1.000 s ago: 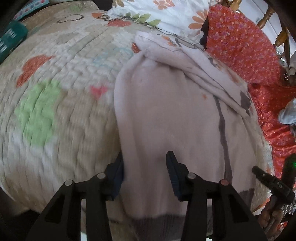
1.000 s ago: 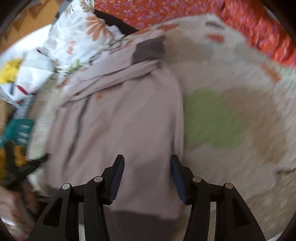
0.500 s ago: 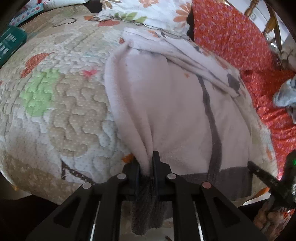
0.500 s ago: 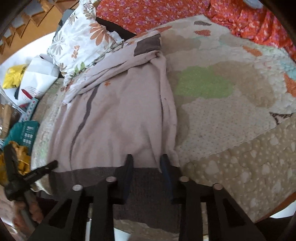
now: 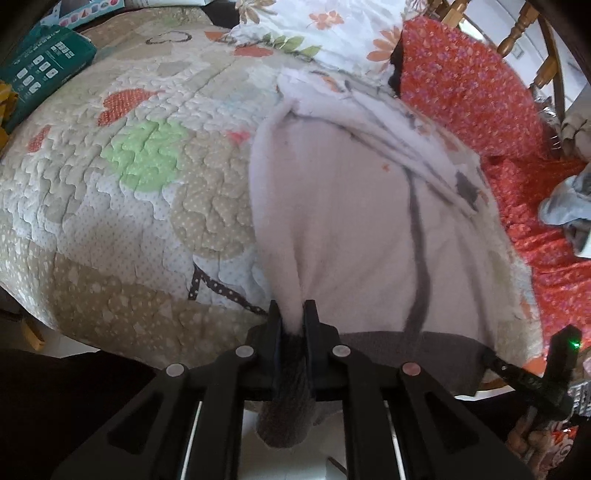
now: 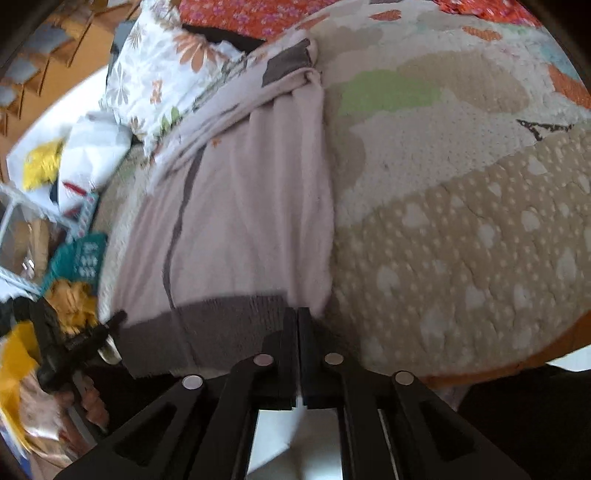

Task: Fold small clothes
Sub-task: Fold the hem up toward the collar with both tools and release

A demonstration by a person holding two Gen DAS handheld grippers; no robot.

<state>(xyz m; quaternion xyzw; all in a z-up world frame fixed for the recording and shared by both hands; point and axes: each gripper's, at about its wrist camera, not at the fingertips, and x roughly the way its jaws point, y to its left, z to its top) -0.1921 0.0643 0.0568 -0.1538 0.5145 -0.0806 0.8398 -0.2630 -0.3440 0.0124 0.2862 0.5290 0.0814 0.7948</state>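
Observation:
A pale pink sweater (image 5: 351, 229) with a grey ribbed hem (image 5: 406, 354) lies on a patchwork quilt (image 5: 129, 184). It also shows in the right wrist view (image 6: 240, 221). My left gripper (image 5: 293, 314) is shut on the hem's left corner, and grey cloth hangs bunched between the fingers. My right gripper (image 6: 297, 317) is shut at the hem's right corner (image 6: 229, 325), with the jaws pressed together on the hem's edge. Each gripper shows in the other's view, the right one (image 5: 532, 373) and the left one (image 6: 74, 343).
A floral pillow (image 5: 332, 29) lies behind the sweater's top. An orange flowered cloth (image 5: 480, 96) covers the right side. A teal box (image 5: 40, 70) sits far left. A wooden chair (image 5: 517, 33) stands behind. Bags and yellow clutter (image 6: 55, 166) lie beside the bed.
Both grippers went from open over the sweater to shut at its hem corners. The right gripper closed fully in the last half second. The hem now hangs past the quilt's front edge.

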